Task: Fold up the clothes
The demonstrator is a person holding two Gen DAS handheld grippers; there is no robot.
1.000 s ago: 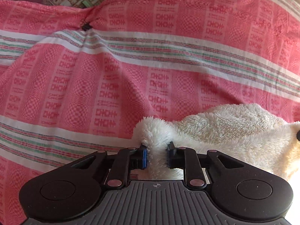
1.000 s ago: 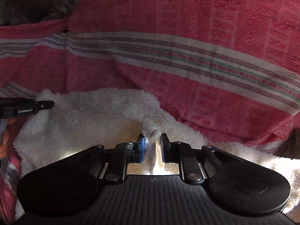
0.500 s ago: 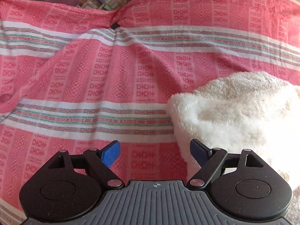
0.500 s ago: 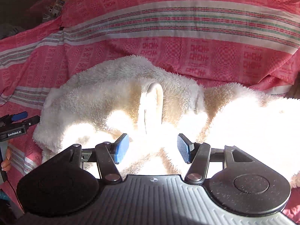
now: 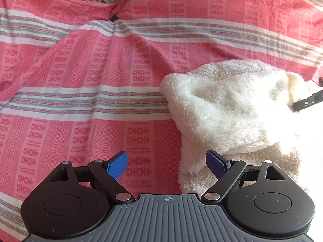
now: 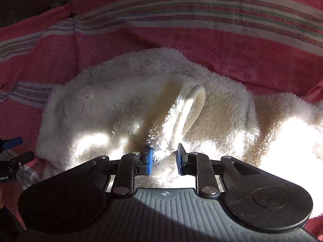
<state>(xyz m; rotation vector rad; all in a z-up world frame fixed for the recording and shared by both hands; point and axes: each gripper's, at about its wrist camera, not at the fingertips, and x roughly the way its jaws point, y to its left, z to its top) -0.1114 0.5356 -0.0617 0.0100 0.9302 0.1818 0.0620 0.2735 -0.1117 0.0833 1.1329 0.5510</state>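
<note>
Cream fluffy fleece garment (image 5: 232,109) bunched in a soft heap on the pink checked bedspread with white and green stripes (image 5: 84,76), a ribbed cuff-like hem (image 6: 187,113) standing up from the heap's middle.

Left gripper (image 5: 167,164) now spread wide and empty, just off the garment's left edge, after pinching a fleece corner a second ago; that corner dropped onto the heap. Right gripper (image 6: 164,158) narrowed again around the base of the ribbed hem, having been wide half a second ago; blue pads (image 6: 149,161) press fleece on both sides, though a fully firm grip cannot be confirmed.

Probably one fold just laid down on the garment's left side, with a fresh hold being taken for the next. Far from neat yet: lumpy, uneven, needing flattening.

Small black clip (image 5: 113,17) pinching the bedspread well beyond the garment.
</note>
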